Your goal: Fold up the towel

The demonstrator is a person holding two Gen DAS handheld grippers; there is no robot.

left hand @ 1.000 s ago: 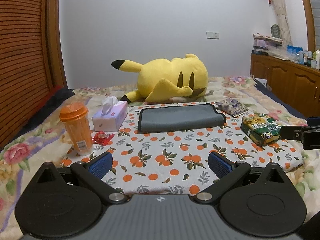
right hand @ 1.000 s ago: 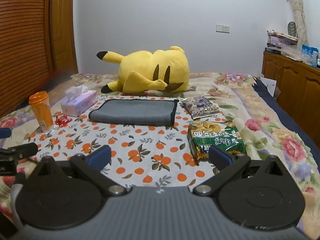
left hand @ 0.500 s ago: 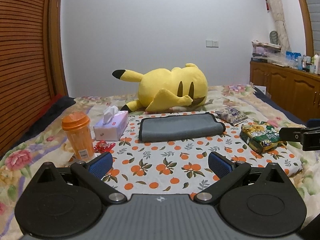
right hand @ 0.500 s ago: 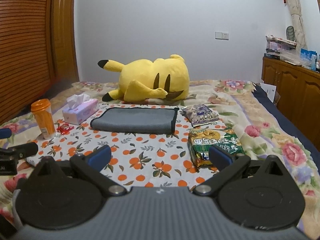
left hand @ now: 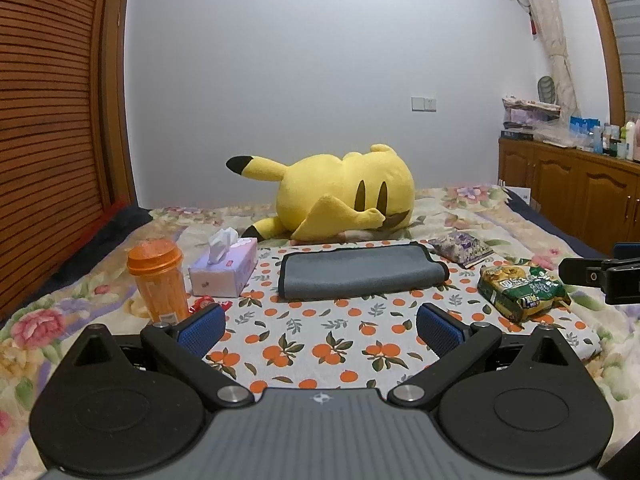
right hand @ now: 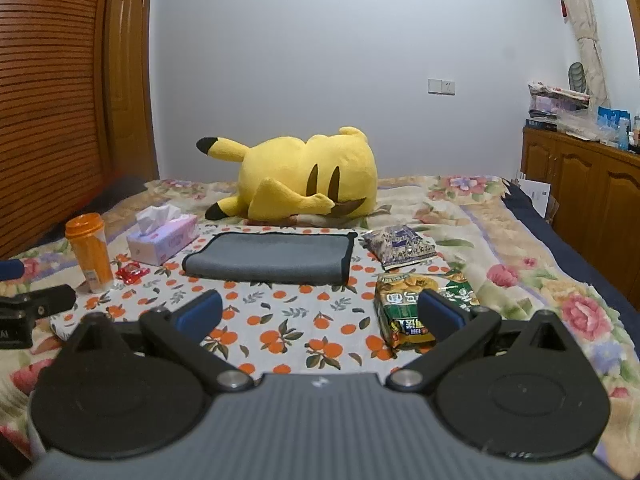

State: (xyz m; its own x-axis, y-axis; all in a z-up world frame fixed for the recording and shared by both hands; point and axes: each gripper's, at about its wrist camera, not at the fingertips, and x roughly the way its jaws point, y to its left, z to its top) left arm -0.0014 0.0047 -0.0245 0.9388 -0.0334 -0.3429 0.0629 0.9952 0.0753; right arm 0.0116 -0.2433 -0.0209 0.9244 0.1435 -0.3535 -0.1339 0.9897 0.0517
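Towel (left hand: 362, 272), grey and already doubled into a long strip, lies on the orange-print cloth (left hand: 320, 344) on the bed, in front of the yellow plush (left hand: 344, 196), its long axis running left to right. From the left tongs (left hand: 318, 324), wide apart and empty, it sits straight ahead and well apart. From the right tongs (right hand: 320, 314), also wide and empty, the towel (right hand: 268, 258) lies ahead and a little left. Neither seems clearly nearer; each faces one short end.
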